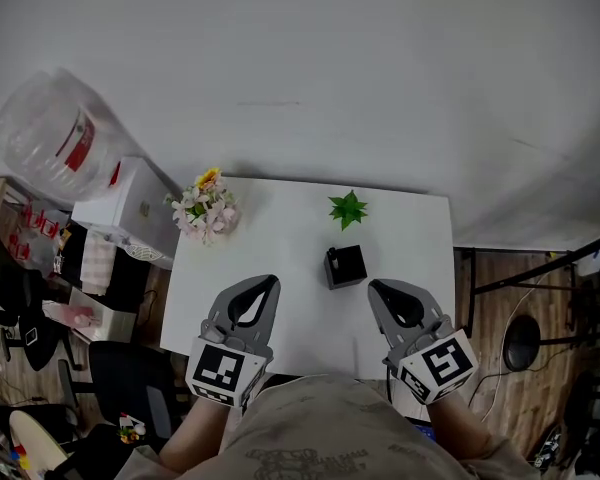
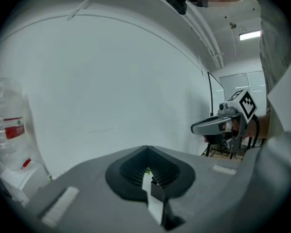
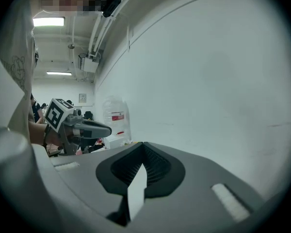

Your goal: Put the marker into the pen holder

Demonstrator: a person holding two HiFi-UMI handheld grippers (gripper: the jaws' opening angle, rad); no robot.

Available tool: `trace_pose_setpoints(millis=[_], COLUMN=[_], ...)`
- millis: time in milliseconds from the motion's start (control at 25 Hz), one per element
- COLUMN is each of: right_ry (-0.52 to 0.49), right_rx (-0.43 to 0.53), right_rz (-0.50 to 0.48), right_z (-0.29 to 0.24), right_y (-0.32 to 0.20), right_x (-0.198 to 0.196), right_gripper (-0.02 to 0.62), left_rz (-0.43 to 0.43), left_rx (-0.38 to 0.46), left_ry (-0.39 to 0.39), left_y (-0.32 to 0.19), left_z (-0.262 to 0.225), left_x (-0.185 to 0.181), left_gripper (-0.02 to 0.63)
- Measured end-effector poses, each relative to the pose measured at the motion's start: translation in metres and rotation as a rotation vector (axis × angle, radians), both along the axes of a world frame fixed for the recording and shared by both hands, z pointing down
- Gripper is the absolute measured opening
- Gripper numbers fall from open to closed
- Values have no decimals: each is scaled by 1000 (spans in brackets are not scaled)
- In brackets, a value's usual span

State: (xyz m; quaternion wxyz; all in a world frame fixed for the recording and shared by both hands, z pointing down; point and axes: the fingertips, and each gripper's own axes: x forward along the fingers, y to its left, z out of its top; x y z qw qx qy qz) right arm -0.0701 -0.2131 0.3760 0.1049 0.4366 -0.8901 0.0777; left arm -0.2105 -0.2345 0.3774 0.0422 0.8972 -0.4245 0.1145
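The black cube-shaped pen holder (image 1: 345,265) stands mid-table on the white table (image 1: 280,238). I cannot make out the marker in any view. My left gripper (image 1: 271,282) hovers over the table's near part, left of the holder, jaws shut and empty. To the holder's right, my right gripper (image 1: 376,287) is also shut with nothing in it. In the left gripper view the shut left gripper (image 2: 147,148) frames the holder (image 2: 157,190) through its jaw window, and the right gripper (image 2: 214,125) shows at the right. The right gripper view shows its own shut tips (image 3: 143,143) and the left gripper (image 3: 89,128).
A small green plant (image 1: 348,208) sits behind the holder and a flower bunch (image 1: 207,209) at the table's far left corner. A large water jug (image 1: 50,133) and white box (image 1: 130,204) stand to the left. A wall runs behind; chairs and clutter fill the floor at left.
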Motion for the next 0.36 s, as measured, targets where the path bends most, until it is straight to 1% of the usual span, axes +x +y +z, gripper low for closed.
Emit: trace_pose_setpoints(millis=[120, 360], right_ry=[9, 7], right_rx=[0, -10], right_rz=[-1, 13], right_z=[1, 2], right_y=[1, 2], right_x=[1, 3], right_gripper=[28, 28], left_rz=[7, 7], left_rx=[3, -31], left_ry=[-4, -24], left_y=[1, 2], left_z=[0, 10], left_x=[2, 0], left_gripper=[0, 0])
